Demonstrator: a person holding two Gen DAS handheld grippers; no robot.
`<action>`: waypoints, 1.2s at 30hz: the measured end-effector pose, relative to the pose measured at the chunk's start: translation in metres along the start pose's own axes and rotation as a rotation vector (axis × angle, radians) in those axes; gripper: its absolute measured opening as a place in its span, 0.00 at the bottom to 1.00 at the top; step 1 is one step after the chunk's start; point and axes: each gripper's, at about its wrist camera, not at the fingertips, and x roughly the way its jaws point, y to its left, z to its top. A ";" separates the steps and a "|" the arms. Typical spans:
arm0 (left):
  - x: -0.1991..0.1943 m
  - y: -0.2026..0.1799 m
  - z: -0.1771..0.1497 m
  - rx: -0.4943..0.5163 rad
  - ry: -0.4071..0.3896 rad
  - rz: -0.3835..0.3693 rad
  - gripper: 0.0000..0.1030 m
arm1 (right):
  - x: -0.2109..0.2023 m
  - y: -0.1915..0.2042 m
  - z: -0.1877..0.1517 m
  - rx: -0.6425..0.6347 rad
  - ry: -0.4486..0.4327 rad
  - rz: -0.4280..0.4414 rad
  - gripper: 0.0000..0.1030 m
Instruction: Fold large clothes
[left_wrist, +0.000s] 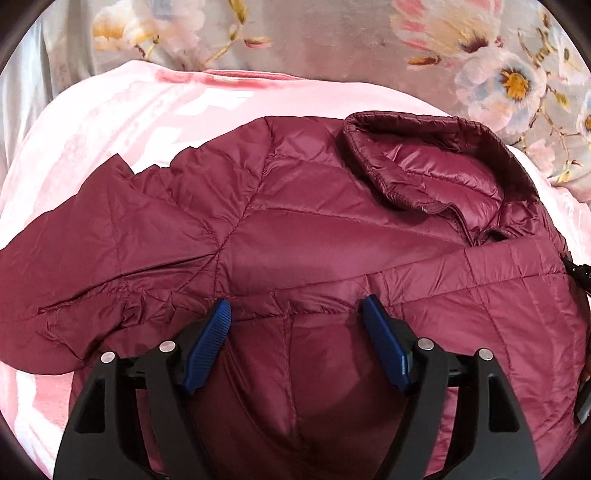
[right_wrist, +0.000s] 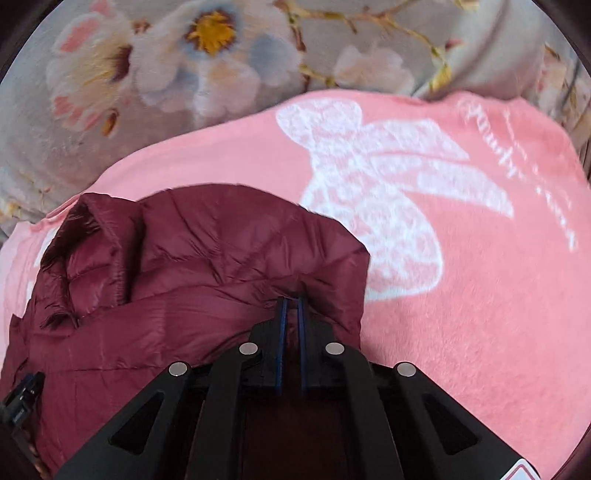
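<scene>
A maroon quilted puffer jacket (left_wrist: 295, 229) lay spread on a pink fleece blanket (right_wrist: 461, 295), which itself covered a bed dressed in grey floral bedding (left_wrist: 332, 48). The jacket's collar (left_wrist: 424, 166) lay toward the far edge of the blanket, so the garment's long axis ran from the person outward to that far edge. One sleeve (left_wrist: 92, 251) stretched out sideways toward the blanket's left edge.

The left claw (left_wrist: 295, 310) hovered above the jacket's middle, released, its blue pads (left_wrist: 207, 347) spread wide with the quilted fabric showing between them; it gripped nothing, and whether it touched the cloth could not be told.

The right claw (right_wrist: 291, 299) was clenched on the jacket, its two blue pads nearly together with a ridge of maroon fabric pinched between them near the shoulder on the right side. Beyond that pinch, toward the blanket's right edge, lay bare pink fleece with a white bow print (right_wrist: 369, 192).

So the held fold sat at the jacket's right side, with the rest of the garment lying to its left, across toward the open left claw. Judging by this, the next fold would likely carry the right side leftward over the body, across the long axis, and the right hand was the nearer one to do it. The puffy, slick fabric looked liable to slide out of a shallow pinch.
</scene>
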 end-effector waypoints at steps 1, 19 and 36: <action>0.000 0.000 -0.001 0.001 -0.004 0.000 0.70 | 0.001 -0.001 -0.002 0.004 -0.005 0.003 0.00; -0.004 -0.004 -0.003 0.013 -0.014 -0.011 0.83 | -0.058 0.070 -0.015 -0.131 -0.081 0.009 0.15; -0.119 0.130 -0.099 -0.245 0.015 -0.089 0.83 | -0.101 0.200 -0.157 -0.331 0.125 0.263 0.19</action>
